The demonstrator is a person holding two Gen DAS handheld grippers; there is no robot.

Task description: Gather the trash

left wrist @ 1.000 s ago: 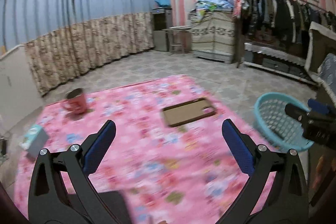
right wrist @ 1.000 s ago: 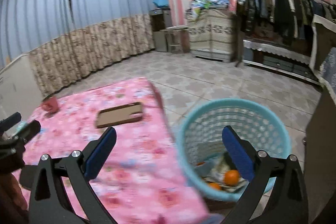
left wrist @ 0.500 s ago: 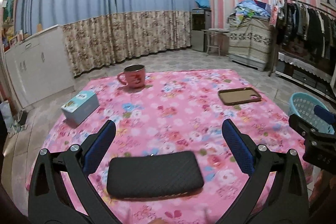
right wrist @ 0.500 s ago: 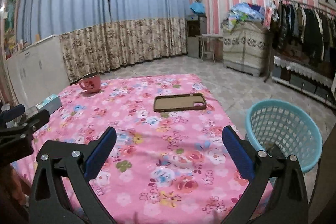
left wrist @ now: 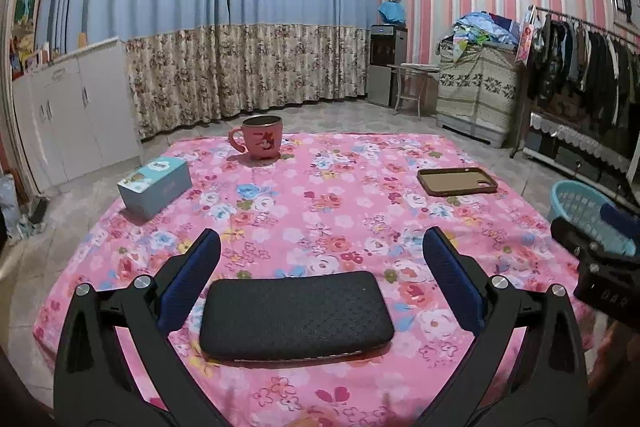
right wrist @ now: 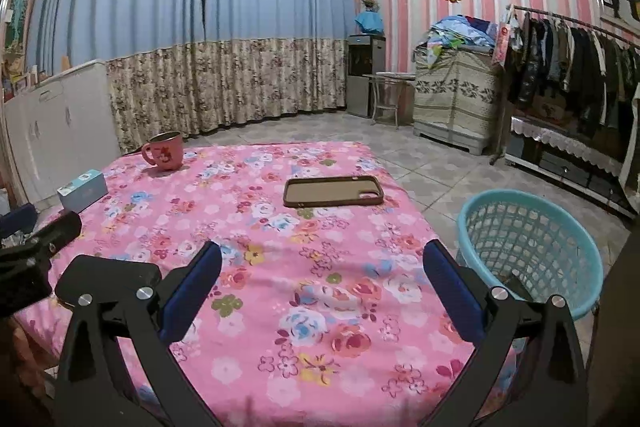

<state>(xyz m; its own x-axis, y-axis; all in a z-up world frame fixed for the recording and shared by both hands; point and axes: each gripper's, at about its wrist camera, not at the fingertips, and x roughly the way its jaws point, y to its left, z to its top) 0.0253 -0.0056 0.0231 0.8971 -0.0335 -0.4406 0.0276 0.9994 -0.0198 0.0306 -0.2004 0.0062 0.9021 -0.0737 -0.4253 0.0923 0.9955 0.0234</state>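
Observation:
A low table wears a pink floral cloth [left wrist: 320, 195] [right wrist: 280, 227]. My left gripper [left wrist: 320, 267] hangs open over its near edge, and a black padded case [left wrist: 296, 313] lies flat between the fingers without touching them. My right gripper [right wrist: 320, 279] is open above the cloth with nothing in it. To its right, a light blue mesh basket [right wrist: 532, 239] [left wrist: 584, 211] stands on the floor beside the table; something dark lies at its bottom. The left gripper's body [right wrist: 36, 251] shows at the left edge of the right wrist view.
On the cloth sit a pink mug [left wrist: 259, 139] [right wrist: 165, 151], a light blue box [left wrist: 154, 183] [right wrist: 83, 190] and a brown phone case [left wrist: 456, 181] [right wrist: 333, 190]. White cabinets [left wrist: 64, 107], curtains, a covered cabinet [right wrist: 452, 99] and a clothes rack [right wrist: 572, 67] ring the tiled floor.
Both views have swung left from the basket toward the table and come to rest. The black case has come into the left wrist view and now lies between the open fingers.

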